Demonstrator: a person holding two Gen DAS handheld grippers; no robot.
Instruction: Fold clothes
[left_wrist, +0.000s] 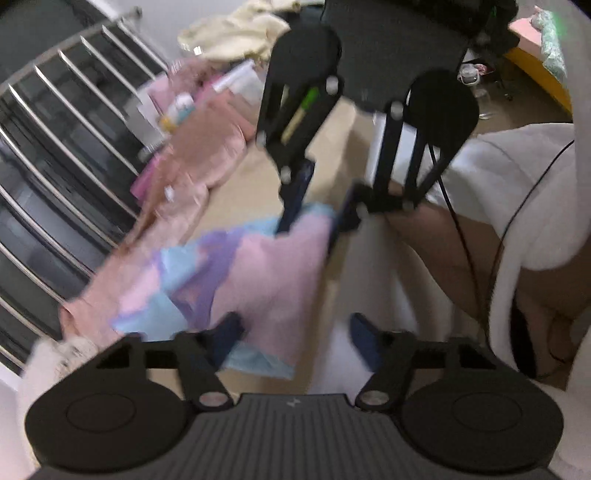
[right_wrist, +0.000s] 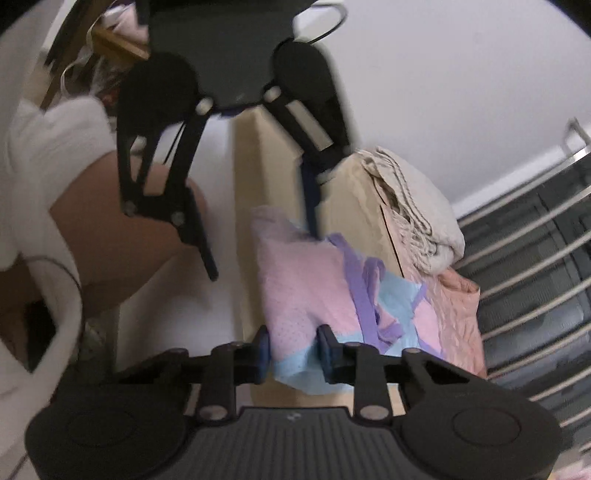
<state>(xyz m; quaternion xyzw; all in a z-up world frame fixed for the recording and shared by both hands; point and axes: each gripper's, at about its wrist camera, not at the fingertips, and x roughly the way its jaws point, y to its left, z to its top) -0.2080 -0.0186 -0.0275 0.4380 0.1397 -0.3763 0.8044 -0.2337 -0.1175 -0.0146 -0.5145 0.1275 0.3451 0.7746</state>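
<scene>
A pastel garment in pink, light blue and purple lies on a tan surface. In the left wrist view, my left gripper stands open over its near edge, one finger on the cloth and the other off it. My right gripper is at the far edge, shut on the cloth. In the right wrist view, the garment is bunched between the pads of my right gripper. My left gripper hangs wide open beyond it, with one finger touching the cloth.
A peach-pink cloth lies beside the garment, against a metal railing. A cream cloth is heaped at the back. A fringed cream blanket rests on a beige box. A person's bare leg is at the surface's edge.
</scene>
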